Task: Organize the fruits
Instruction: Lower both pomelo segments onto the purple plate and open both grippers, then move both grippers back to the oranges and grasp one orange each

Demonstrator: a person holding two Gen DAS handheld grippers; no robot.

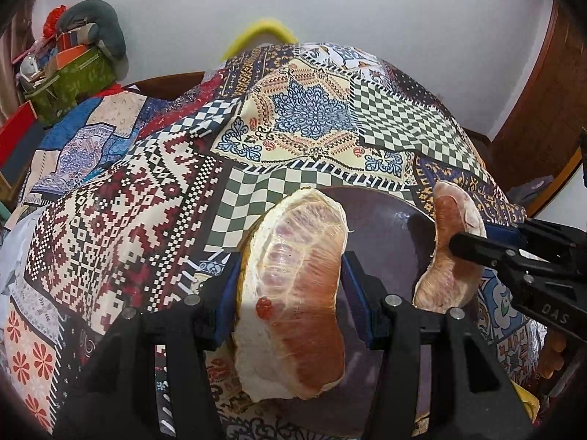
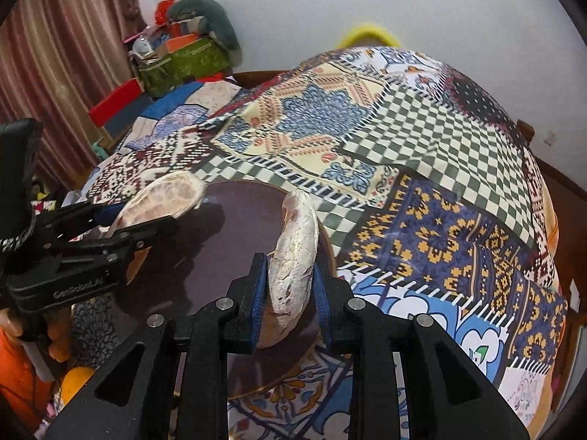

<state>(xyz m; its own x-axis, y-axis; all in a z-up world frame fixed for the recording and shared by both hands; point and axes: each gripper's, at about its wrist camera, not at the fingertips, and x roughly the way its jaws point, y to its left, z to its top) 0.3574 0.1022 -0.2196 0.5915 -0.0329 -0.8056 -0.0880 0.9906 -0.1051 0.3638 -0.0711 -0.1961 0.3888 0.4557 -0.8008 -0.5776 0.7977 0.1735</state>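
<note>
My left gripper (image 1: 290,293) is shut on a large peeled pomelo segment (image 1: 297,293), pink flesh with white pith, held over the left side of a dark brown plate (image 1: 385,227). My right gripper (image 2: 290,293) is shut on a thinner pomelo segment (image 2: 297,249), held on edge over the plate's (image 2: 227,234) right side. The right gripper and its segment (image 1: 447,256) show at the right of the left wrist view. The left gripper and its segment (image 2: 165,198) show at the left of the right wrist view.
A patchwork-patterned cloth (image 1: 293,117) covers the table. A green box of clutter (image 2: 179,62) with a grey cushion stands at the far left, a red box (image 2: 113,102) beside it. A yellow object (image 2: 367,35) peeks over the far edge by the white wall.
</note>
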